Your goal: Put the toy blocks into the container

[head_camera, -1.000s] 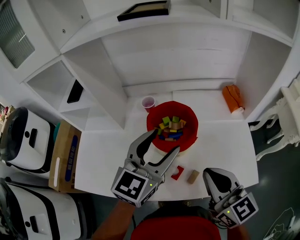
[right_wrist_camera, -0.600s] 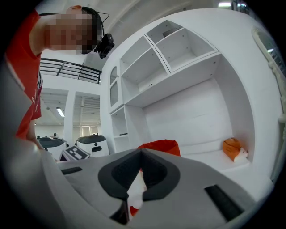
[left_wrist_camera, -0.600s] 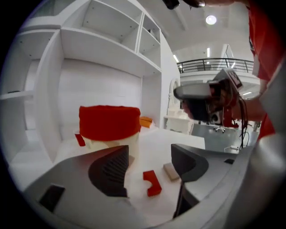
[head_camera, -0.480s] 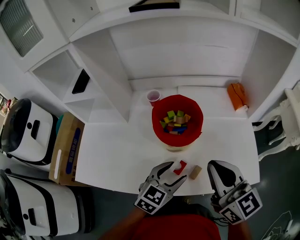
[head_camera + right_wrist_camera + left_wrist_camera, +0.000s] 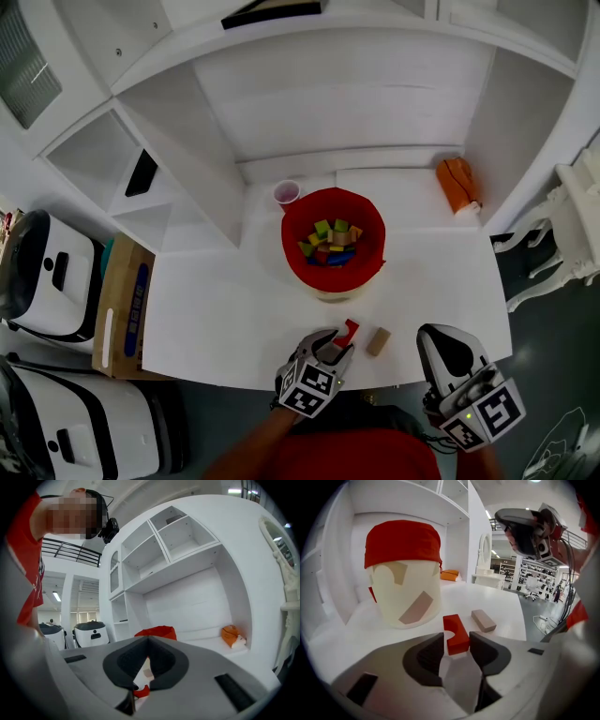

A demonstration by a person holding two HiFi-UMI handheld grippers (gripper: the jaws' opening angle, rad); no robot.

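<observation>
A red notched block point(image 5: 350, 331) point(image 5: 456, 633) lies on the white table point(image 5: 216, 319) near its front edge. My left gripper point(image 5: 339, 343) point(image 5: 457, 641) is low over the table with its jaws closing; the block sits between them and both pads touch its sides. A tan block point(image 5: 378, 341) point(image 5: 483, 620) lies just right of it. Behind them stands the container point(image 5: 289, 251) point(image 5: 403, 573), a cream bucket with a red liner, holding several coloured blocks. My right gripper point(image 5: 441, 336) point(image 5: 147, 641) hovers off the table's front right, shut and empty.
A pink cup point(image 5: 286, 193) stands behind the container on the left. An orange bundle point(image 5: 454, 184) lies at the back right. White shelving walls in the table's back and left. A cardboard box point(image 5: 126, 305) and white machines point(image 5: 45, 272) stand on the floor at left.
My left gripper came down from above the container to the table's front edge, and its jaws closed around the red block. The right gripper has barely moved.
</observation>
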